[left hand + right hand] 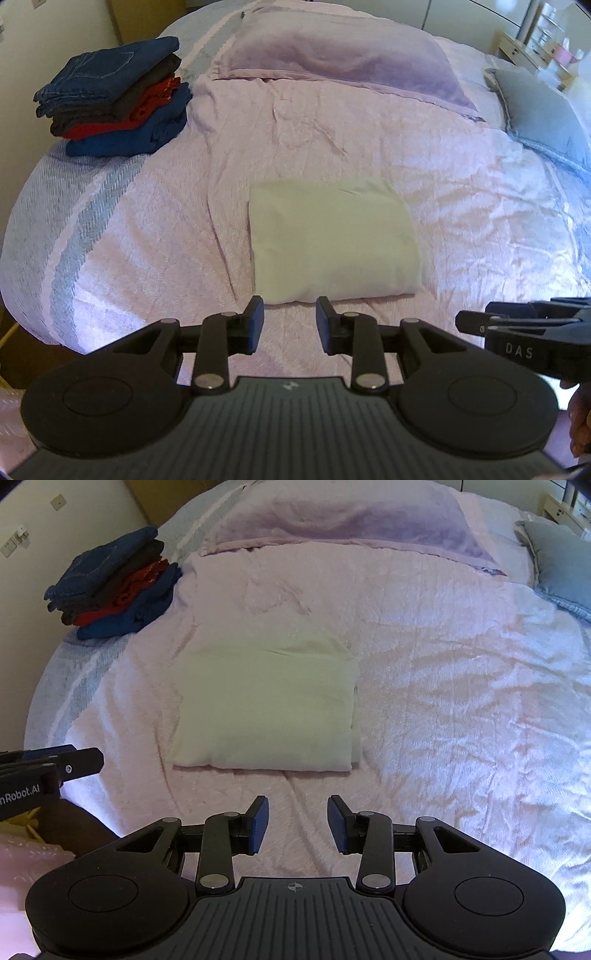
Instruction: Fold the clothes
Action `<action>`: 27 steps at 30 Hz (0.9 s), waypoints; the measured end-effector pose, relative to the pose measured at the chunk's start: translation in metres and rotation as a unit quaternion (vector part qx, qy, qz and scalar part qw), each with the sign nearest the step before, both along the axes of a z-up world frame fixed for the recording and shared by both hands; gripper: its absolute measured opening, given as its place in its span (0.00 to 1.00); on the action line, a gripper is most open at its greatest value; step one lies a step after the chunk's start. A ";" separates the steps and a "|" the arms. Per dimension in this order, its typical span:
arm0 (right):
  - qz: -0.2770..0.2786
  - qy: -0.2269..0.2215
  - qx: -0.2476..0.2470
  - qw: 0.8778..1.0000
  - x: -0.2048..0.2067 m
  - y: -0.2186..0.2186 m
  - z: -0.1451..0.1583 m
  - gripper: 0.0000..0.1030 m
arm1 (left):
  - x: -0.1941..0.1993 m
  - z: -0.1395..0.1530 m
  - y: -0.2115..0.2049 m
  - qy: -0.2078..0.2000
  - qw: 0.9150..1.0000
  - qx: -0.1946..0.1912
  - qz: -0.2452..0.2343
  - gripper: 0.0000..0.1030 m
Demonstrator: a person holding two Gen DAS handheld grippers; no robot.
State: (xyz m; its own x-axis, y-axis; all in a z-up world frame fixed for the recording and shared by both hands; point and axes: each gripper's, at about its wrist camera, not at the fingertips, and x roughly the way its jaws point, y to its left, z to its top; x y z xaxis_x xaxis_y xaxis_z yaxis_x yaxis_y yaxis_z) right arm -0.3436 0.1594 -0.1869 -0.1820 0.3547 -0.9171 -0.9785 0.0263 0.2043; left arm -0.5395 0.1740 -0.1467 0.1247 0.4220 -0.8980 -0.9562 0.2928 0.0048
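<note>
- Far left, near the bed's left edge, sits my stack of folded clothes (114, 96): jeans on top, then dark, red and blue pieces. It lies well apart from both of my tongs, up and to the left of them.
- My left tongs (289, 321) hang over the bed (480, 206) with the jaws apart and nothing between them. The pale folded cloth (332, 236) lies just ahead of their tips, a little to the right.
- That cloth is a flat, near-square packet in the middle of the bed, its slightly longer side running left to right and its near edge facing me.
- My right tongs (298, 823) are also parted and empty. From them the cloth lies ahead and to the left, so I judge the left tongs closer to it.
- I judge this piece folded; carrying it to the stack would mean a move up and left, which suits the left side.
- Nothing stands between cloth and stack, only rumpled bedcover.
- Behind lies a purple pillow (332, 51), and far right a grey cushion (546, 114), both clear of that path.
</note>
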 end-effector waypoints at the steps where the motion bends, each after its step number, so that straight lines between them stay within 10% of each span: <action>1: -0.004 -0.001 0.000 1.000 -0.003 -0.002 0.002 0.38 | -0.003 0.001 -0.002 0.000 1.000 0.000 -0.004 0.26; 27: -0.082 -0.014 0.006 0.997 -0.130 -0.063 0.014 0.38 | -0.133 0.004 -0.020 -0.018 0.998 -0.010 -0.063 0.30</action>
State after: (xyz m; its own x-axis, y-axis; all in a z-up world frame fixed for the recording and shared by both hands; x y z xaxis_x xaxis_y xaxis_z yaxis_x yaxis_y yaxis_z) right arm -0.4739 0.0966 -0.1734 -0.0947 0.3886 -0.9166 -0.9667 0.1842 0.1779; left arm -0.6727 0.1537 -0.1425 0.2084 0.3837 -0.8996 -0.9115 0.4097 -0.0365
